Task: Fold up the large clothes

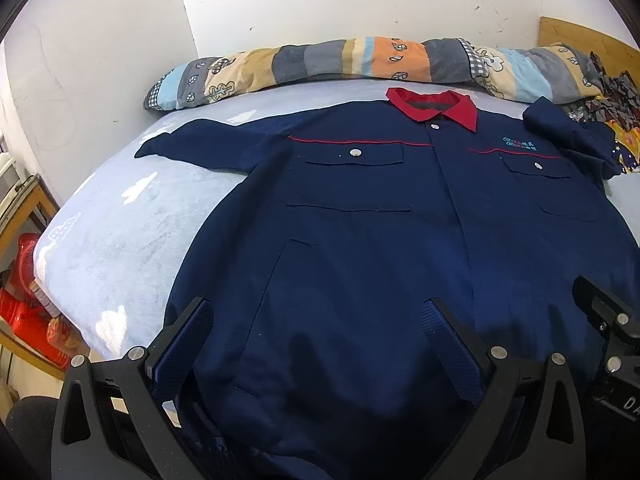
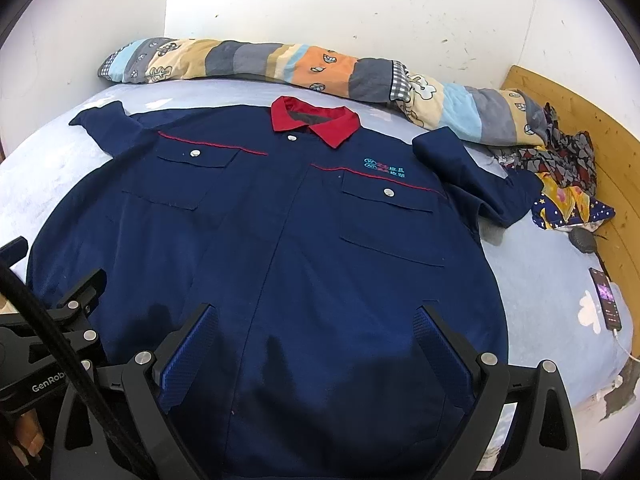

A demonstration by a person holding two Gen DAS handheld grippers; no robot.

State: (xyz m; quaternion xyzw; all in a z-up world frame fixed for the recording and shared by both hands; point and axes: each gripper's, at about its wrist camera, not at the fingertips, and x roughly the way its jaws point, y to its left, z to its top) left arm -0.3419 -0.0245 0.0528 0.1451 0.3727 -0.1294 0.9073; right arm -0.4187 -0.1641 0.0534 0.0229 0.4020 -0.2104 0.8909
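A large navy work jacket [image 1: 360, 220] with a red collar [image 1: 434, 106] lies flat, front up, on the bed, sleeves spread out to both sides. It also shows in the right wrist view [image 2: 280, 232], collar [image 2: 314, 120] at the far end. My left gripper [image 1: 316, 312] is open and empty, hovering over the jacket's near hem on the left half. My right gripper [image 2: 316, 316] is open and empty over the near hem on the right half. The right gripper's body shows at the right edge of the left wrist view [image 1: 612, 320].
The bed has a pale blue sheet [image 1: 120, 240]. A rolled patterned quilt [image 2: 300, 68] lies along the far wall. A pile of patterned clothes [image 2: 568, 168] and a phone [image 2: 608, 298] with a cable lie at the right by a wooden headboard [image 2: 580, 120]. Red items [image 1: 24, 300] stand beside the bed at left.
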